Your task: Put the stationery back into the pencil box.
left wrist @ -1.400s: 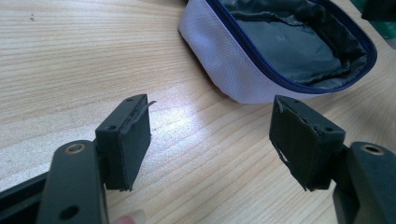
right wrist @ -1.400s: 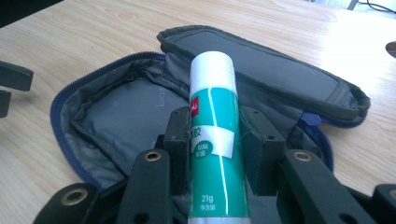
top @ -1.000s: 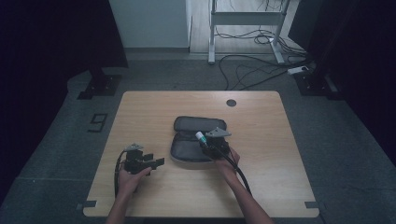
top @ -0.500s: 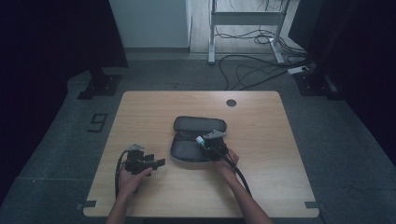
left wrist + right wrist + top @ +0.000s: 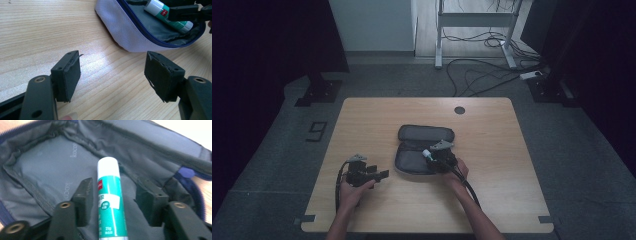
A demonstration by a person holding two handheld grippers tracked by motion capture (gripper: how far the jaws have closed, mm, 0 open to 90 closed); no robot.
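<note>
From above, my right gripper is hovering over the open pencil case mid-table. My left gripper is gaping wide near the front-left edge, holding nothing. My right jaws have just been opening, the glue stick lying loose between them in the case.

The left gripper is showing two matt black jaws ending in blocky square pads with frayed rubber faces; each arm is carrying brass-ringed screw holes. A grey three-cornered plate is sitting on top of it, and a black cable is looping from its body. The right gripper is wearing the same black jaws, brass eyelets, grey plate and thick black cable. Both forearms are showing bare, with no sleeves.
</note>
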